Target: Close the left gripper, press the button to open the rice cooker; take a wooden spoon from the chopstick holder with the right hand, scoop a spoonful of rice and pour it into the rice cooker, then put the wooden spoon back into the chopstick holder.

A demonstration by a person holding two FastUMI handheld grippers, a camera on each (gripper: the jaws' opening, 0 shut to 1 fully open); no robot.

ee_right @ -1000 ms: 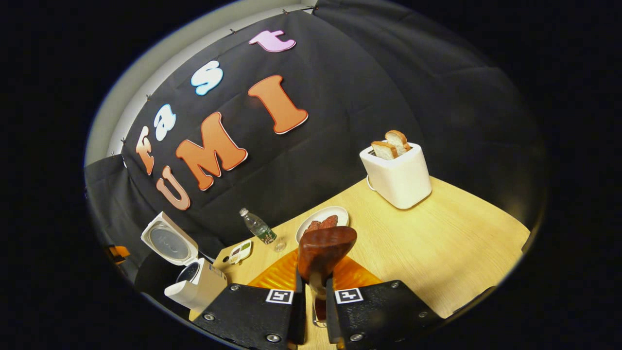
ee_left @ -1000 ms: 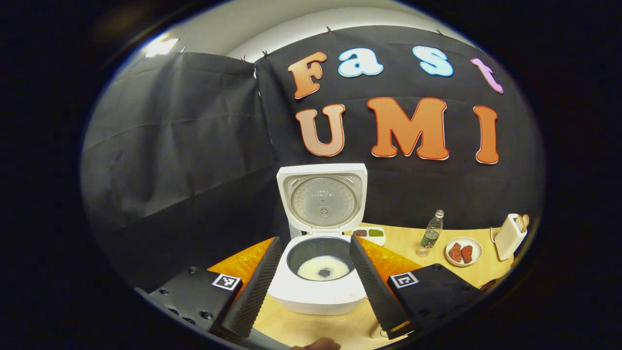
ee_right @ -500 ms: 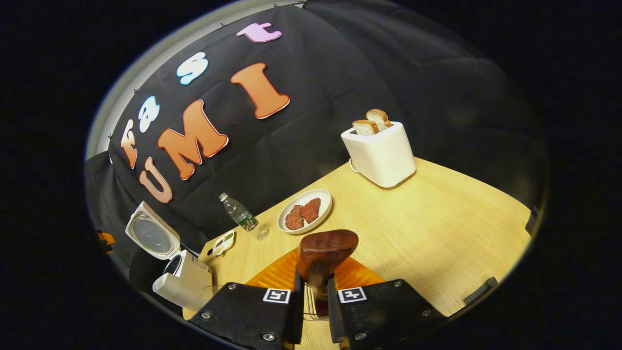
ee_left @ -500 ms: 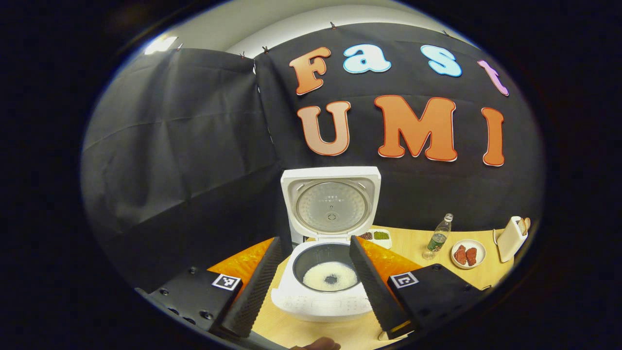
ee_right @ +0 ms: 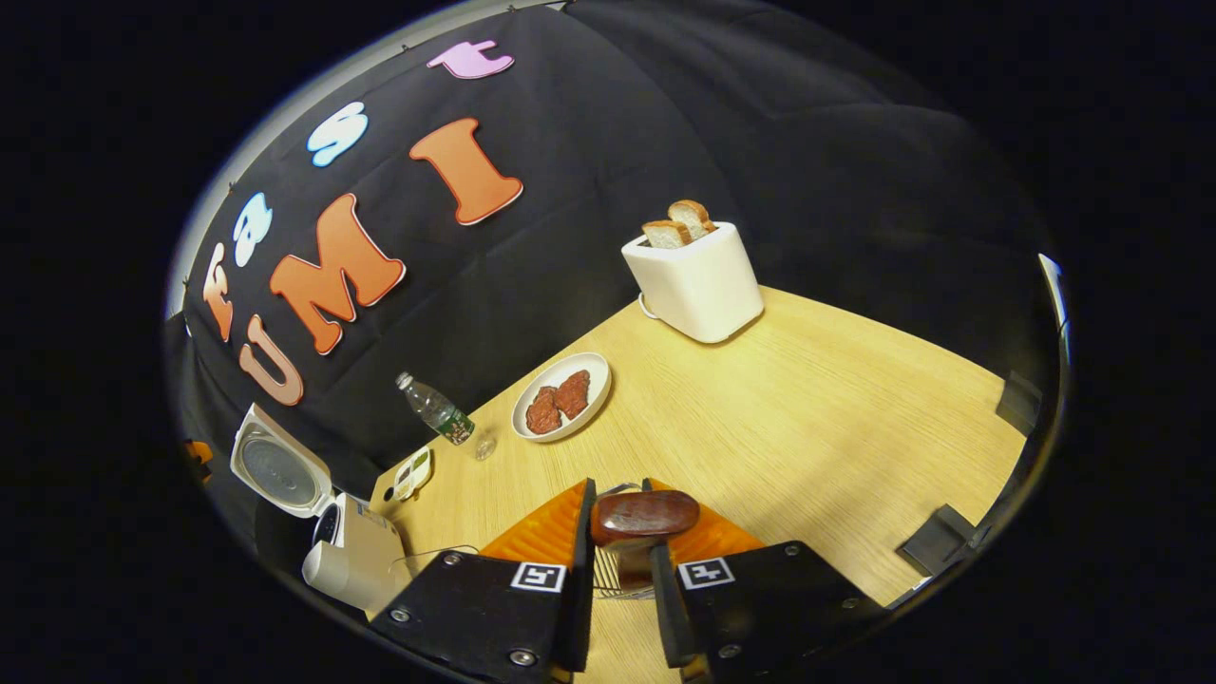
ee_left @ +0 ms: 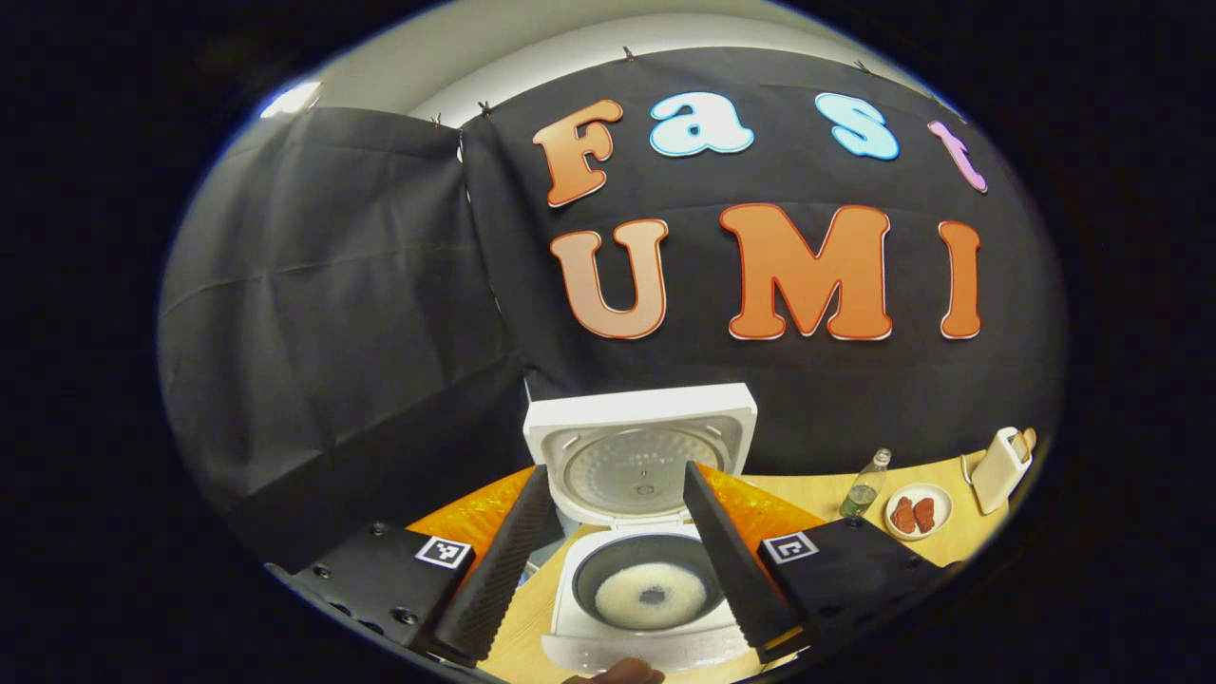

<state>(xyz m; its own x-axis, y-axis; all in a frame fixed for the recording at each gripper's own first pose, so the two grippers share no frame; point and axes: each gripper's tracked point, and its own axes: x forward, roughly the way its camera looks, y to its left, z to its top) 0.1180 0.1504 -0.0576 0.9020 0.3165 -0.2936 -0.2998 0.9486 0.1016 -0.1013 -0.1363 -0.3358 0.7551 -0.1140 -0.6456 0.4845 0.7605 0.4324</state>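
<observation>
the rice cooker (ee_left: 646,579) sits on the table (ee_right: 807,399) with its lid (ee_left: 638,442) up and white rice lying in the bottom of its dark pot (ee_left: 651,594), so the button press, the scoop and the pour all look done. the left gripper (ee_left: 613,560) hangs just in front of the cooker with its fingers spread wide, holding nothing. what is left is the last step, and it looks nearly finished: the right gripper (ee_right: 622,570) has the wooden spoon (ee_right: 644,518) between its fingers, which stand slightly parted (whether they are pressing on the handle or have let go, i cannot tell). the handle goes down into a wire chopstick holder (ee_right: 608,579) just below, with the bowl end up. only releasing and drawing the gripper away seems to remain. a toaster (ee_right: 693,275) stands well apart.
</observation>
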